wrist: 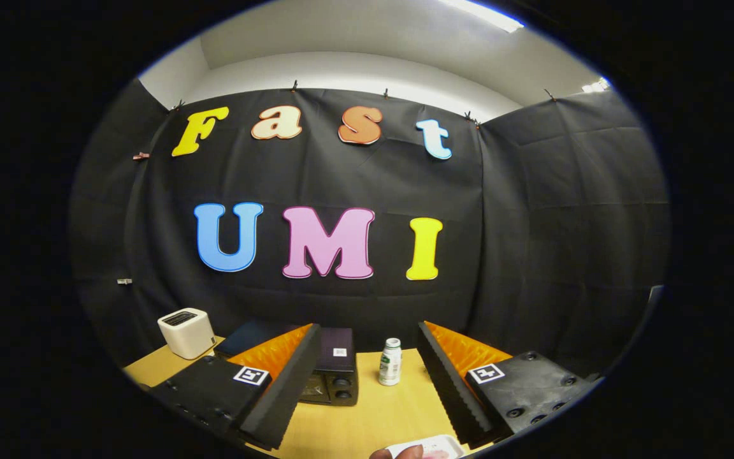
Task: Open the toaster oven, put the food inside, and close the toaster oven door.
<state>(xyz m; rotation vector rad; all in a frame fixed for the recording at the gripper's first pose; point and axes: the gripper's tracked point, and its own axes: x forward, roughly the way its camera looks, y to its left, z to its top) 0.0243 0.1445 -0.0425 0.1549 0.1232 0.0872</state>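
Pale wooden worktop [367,421] backed by black booth cloth. Nearest, between the fingers' bases: a fingertip [399,453] touching a white tray [431,444] with pinkish food, mostly cut off. Fingers [367,382] spread wide apart, nothing between them, held level above the worktop and pointing toward the back wall. Beyond them, the dark toaster oven [335,376], door closed, partly behind the left finger. White bottle [390,361] upright just beside it. White toaster [187,332] farther left.
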